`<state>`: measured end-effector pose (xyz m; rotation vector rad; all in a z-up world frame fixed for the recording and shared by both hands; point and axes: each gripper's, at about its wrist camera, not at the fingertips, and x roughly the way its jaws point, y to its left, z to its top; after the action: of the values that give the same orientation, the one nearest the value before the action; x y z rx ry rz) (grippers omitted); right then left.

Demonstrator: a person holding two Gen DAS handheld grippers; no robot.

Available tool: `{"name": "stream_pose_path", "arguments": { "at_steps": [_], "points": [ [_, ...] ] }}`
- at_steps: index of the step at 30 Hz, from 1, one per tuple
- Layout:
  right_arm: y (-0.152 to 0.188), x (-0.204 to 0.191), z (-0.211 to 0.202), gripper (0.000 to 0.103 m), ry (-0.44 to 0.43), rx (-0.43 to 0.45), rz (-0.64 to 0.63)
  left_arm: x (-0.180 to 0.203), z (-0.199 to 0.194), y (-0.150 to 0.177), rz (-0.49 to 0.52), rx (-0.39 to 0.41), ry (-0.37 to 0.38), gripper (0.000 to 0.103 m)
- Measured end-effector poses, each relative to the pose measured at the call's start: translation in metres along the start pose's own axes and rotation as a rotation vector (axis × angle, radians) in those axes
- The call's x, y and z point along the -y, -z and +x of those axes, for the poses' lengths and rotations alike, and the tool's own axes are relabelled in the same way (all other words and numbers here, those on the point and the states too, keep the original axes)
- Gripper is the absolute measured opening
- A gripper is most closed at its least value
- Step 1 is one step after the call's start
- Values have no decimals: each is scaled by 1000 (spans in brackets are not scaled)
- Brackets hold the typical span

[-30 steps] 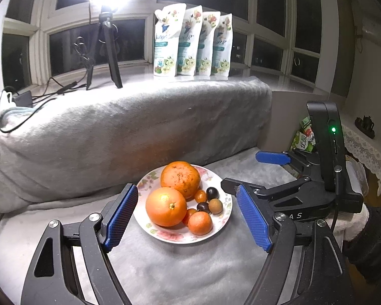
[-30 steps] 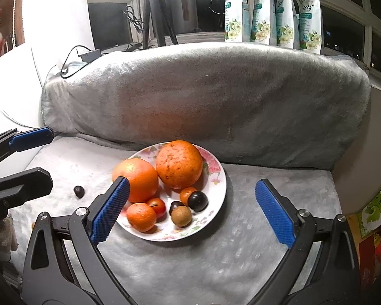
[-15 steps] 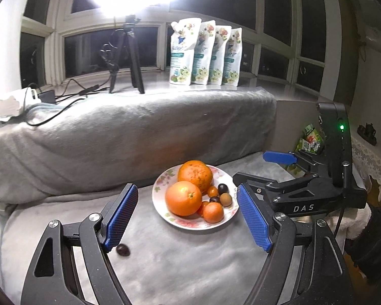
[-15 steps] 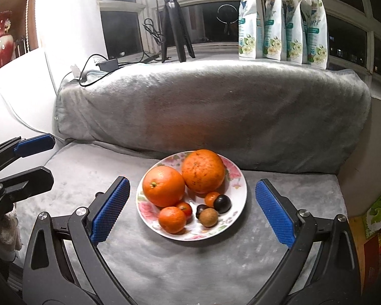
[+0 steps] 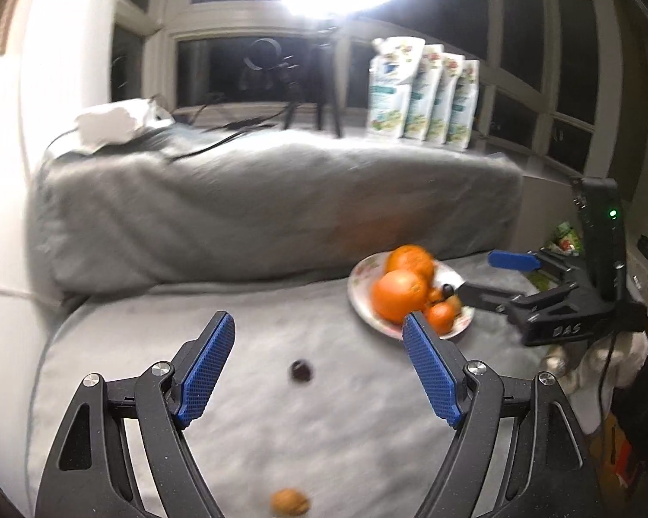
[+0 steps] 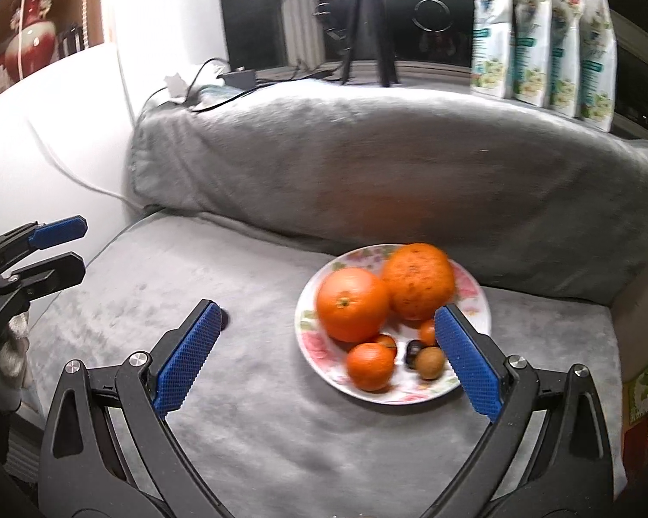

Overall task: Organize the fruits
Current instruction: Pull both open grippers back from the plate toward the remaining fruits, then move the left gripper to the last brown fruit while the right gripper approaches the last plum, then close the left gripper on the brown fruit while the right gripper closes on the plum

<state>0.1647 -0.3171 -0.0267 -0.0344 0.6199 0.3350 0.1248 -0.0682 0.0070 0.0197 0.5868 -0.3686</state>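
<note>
Currently your left gripper (image 5: pixel 315 371) has its jaws spread wide and empty, hanging over the grey sofa seat (image 5: pixel 237 431). Between the jaws lies a small dark round fruit (image 5: pixel 301 372) on the blanket; being round, it has no long axis or heading to read. A brown walnut-like fruit (image 5: pixel 289 501) sits nearer the camera, at the bottom edge, blurred.

Your right gripper (image 6: pixel 324 354) is also spread wide, holding nothing. The floral plate (image 6: pixel 311 345) sits just ahead to its right, with the right jaw's blue pad overlapping the plate's near-right rim. On it: two big oranges (image 6: pixel 352 304) touching side by side, a small tangerine (image 6: pixel 370 366) in front, a brown kiwi-like fruit (image 6: pixel 429 362), and a dark fruit between them. Stem end of the front orange faces the camera.

The grey-blanketed backrest (image 6: pixel 389 172) stands just behind the plate. On the sill behind: four pouches (image 6: pixel 544 43), a tripod (image 6: pixel 367 21), cables. Left view is motion-blurred.
</note>
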Motion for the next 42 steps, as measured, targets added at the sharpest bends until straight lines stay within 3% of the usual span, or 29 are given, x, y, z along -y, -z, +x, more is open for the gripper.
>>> {"name": "stream_pose_path", "arguments": {
  "at_steps": [9, 15, 19, 23, 25, 29, 31, 42],
  "points": [
    [-1, -38, 27, 101, -101, -52, -68, -37, -13, 44, -69, -69, -56, 80],
    [0, -56, 49, 101, -149, -88, -94, -43, -11, 68, -110, -115, -40, 80],
    [3, -68, 66, 89, -175, -125, -119, -37, -4, 83, -117, -156, -10, 80],
    [6, -78, 83, 87, -190, -154, -129, -32, 4, 93, -119, -189, 15, 80],
    [9, -81, 92, 77, -198, -174, -129, -32, 7, 96, -124, -200, 23, 77],
    [15, -82, 113, 68, -208, -217, -124, -32, 15, 104, -136, -230, 39, 67],
    [18, -81, 122, 57, -214, -238, -117, -32, 18, 108, -136, -245, 45, 63],
    [22, -84, 156, 46, -220, -279, -95, -38, 31, 117, -159, -287, 59, 46]
  ]
}}
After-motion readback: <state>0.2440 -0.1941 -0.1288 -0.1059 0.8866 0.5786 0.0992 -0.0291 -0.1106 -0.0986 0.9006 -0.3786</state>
